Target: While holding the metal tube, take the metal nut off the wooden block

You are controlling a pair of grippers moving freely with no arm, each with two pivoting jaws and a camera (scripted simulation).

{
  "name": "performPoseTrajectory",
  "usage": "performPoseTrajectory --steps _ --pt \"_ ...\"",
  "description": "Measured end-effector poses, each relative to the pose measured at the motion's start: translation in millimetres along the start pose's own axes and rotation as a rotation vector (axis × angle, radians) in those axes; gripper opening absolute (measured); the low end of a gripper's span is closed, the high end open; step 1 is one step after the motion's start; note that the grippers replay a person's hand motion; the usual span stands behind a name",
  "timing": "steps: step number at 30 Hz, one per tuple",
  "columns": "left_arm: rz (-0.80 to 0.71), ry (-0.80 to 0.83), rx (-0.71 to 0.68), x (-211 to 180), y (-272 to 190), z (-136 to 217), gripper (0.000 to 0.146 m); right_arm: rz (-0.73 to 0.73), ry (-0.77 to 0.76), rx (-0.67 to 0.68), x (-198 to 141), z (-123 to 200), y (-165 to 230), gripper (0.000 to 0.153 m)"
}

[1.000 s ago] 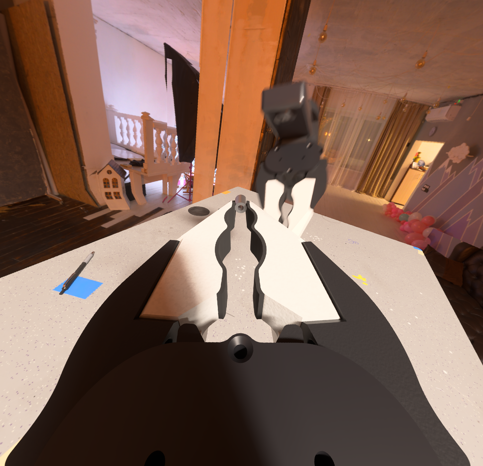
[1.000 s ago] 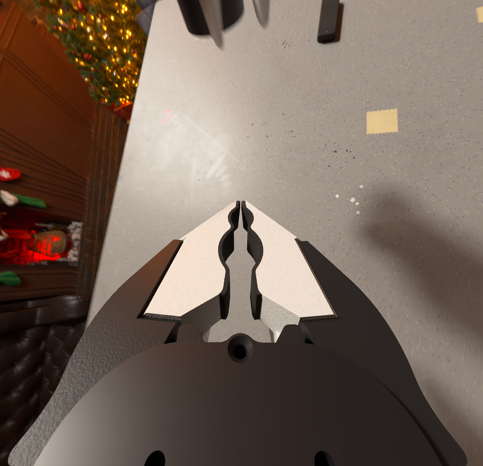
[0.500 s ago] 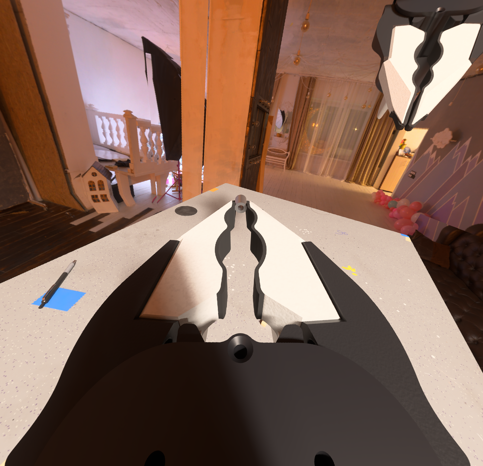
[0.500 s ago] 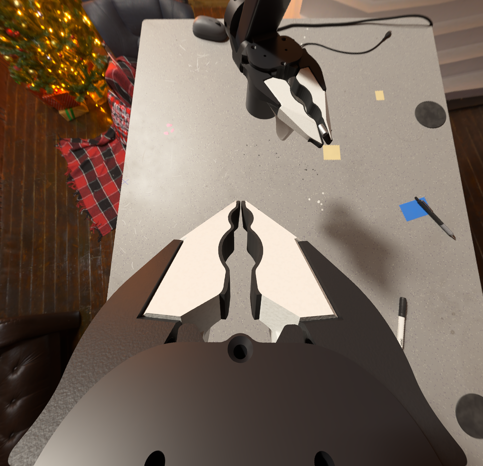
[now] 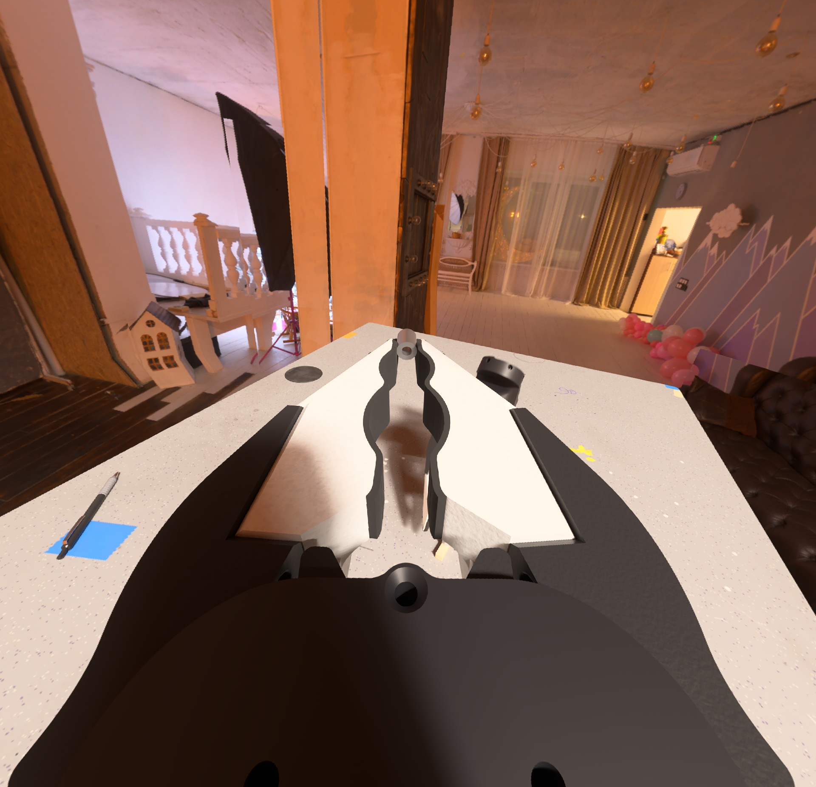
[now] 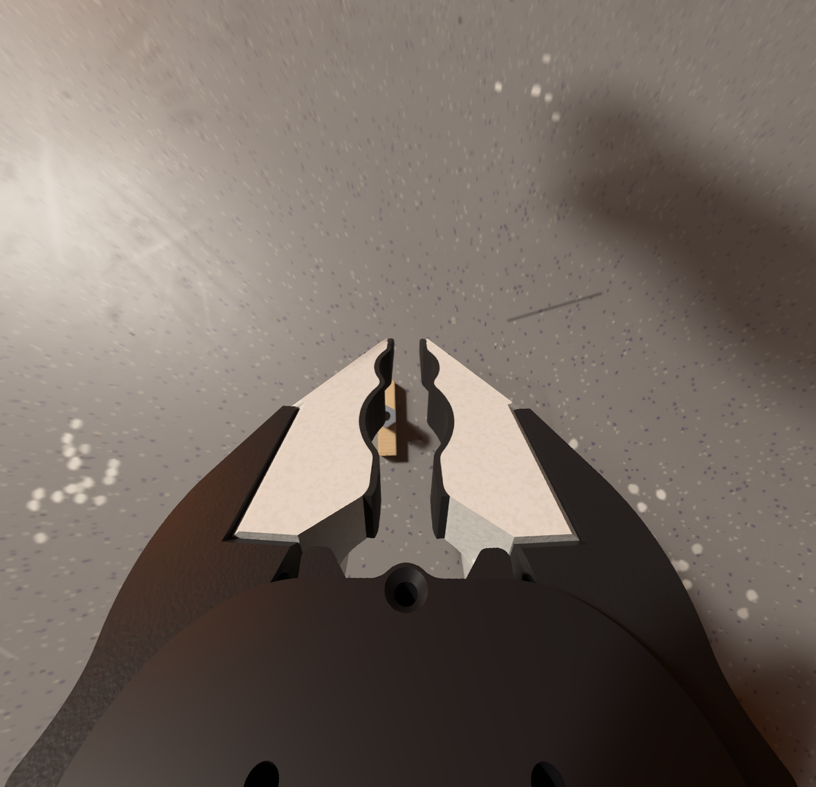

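The left claw (image 5: 406, 346) pinches the metal tube (image 5: 406, 350) at its tips. The right claw (image 6: 406, 346), narrowly parted, hangs above the wooden block (image 6: 390, 426) on the tabletop (image 6: 221, 192). The small, hard, likely slippery metal nut (image 6: 390, 415) wants gripping across its flats.

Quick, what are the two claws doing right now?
Left claw: shut on the metal tube.
Right claw: open, holding nothing, above the wooden block.

Right gripper (image 6: 406, 346): jaws slightly apart, above the table (image 6: 221, 192).
Wooden block (image 6: 390, 426): between the fingers, metal nut (image 6: 389, 414) on it.
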State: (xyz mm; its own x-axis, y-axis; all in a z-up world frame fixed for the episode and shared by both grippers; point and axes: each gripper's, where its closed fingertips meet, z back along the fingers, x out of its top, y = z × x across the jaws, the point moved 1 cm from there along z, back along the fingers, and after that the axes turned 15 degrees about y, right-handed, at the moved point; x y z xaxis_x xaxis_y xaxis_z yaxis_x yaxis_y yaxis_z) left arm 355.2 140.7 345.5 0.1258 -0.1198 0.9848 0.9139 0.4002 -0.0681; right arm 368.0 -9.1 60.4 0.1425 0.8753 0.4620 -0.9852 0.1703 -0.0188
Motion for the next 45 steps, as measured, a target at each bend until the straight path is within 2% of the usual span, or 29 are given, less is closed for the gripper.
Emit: performPoseTrajectory --steps 3,13,17,19,28,33,37,39,41,44,45 --pt "0.000 -0.005 -0.001 1 1 1 0.007 0.013 0.023 -0.013 -11 -18 -4 0.021" --pt "-0.003 -0.002 -0.008 1 0 0 0.007 0.008 -0.036 0.025 -19 -31 -2 0.023" --pt "-0.003 0.008 -0.005 0 -1 0 0.007 -0.001 -0.072 0.000 -26 -27 -2 0.045" --pt "-0.005 0.002 -0.001 1 -1 2 0.007 0.011 -0.108 -0.014 -29 -25 1 0.047" --pt "0.003 -0.008 0.009 1 2 6 0.007 -0.051 -0.173 0.075 -30 -19 8 0.043" --pt "0.001 0.001 0.005 0 1 4 0.007 0.001 -0.149 0.061 -36 -16 10 0.046" --pt "-0.001 0.010 0.001 -1 1 0 0.007 0.040 -0.125 0.039 -41 -22 13 0.033" --pt "0.001 0.015 0.000 -2 1 -1 0.007 0.044 -0.108 0.011 -41 -23 11 0.015" --pt "0.002 0.018 0.001 -2 2 -2 0.007 -0.020 -0.173 0.024 -27 -5 9 0.010" --pt "0.002 0.020 0.005 -3 3 -1 0.007 -0.228 -0.283 0.304 16 61 19 0.010" --pt "0.002 0.020 0.006 -3 3 -1 0.007 -0.243 -0.279 0.334 29 87 20 0.010"
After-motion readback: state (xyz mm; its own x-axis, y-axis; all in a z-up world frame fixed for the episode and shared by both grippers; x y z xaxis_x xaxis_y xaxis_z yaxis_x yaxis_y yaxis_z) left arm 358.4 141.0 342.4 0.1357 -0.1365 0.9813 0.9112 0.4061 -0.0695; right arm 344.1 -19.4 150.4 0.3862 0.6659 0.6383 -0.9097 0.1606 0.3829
